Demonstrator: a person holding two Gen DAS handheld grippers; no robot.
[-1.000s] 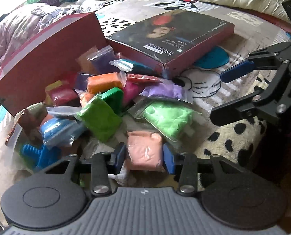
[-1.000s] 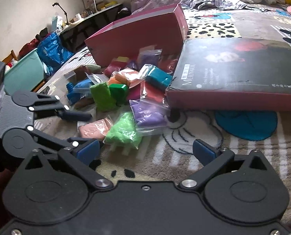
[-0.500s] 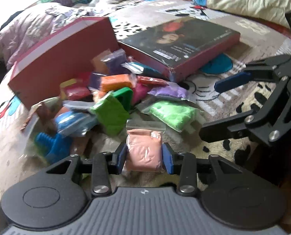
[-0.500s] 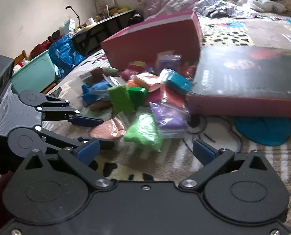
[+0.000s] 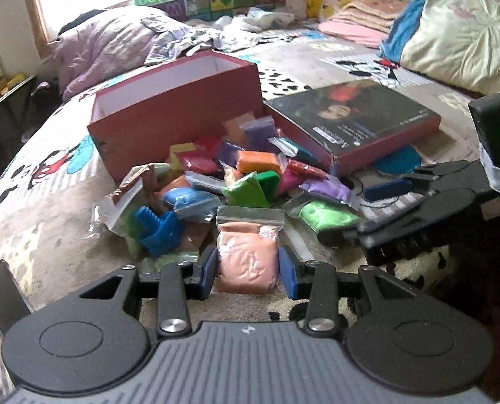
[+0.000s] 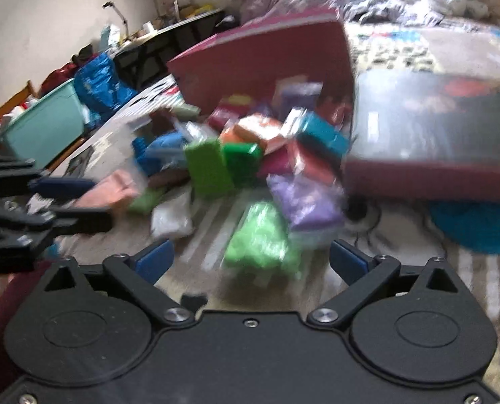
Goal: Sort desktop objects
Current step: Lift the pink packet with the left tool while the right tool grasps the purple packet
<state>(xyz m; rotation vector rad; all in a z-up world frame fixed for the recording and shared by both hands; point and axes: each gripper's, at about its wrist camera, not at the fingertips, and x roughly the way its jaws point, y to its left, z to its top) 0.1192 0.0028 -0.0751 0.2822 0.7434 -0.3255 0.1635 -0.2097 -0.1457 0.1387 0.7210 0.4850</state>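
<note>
Left gripper [image 5: 246,271]: blue pads clamped on both sides of the pink clay bag [image 5: 248,259]. Compared with a second ago the bag has come up off the bedspread [image 5: 48,235] and the whole view has risen and rolled, so the open top of the red box [image 5: 176,114] now shows. Reading: the pick is done and the carry has begun; the box looks like the likely drop point, though that is my inference.

Right gripper [image 6: 250,262]: jaws stand wide apart, nothing between them. It has crept forward toward the light green bag [image 6: 260,239]; this view is motion-blurred, so I cannot say whether the pads touch it yet. Probably lining up the next pick.

Just beyond: the heap of clay bags [image 5: 236,175] lies loose between the grippers and the box, with a blue plastic mould [image 5: 155,229] at its left edge. It sits directly on the path to the box, so the held bag must clear it in height.

Further: the box lid [image 5: 354,118] lies flat to the right of the box, its near edge touching the heap. Bedding [image 5: 115,47] and pillows [image 5: 458,37] behind, clear of the work.
</note>
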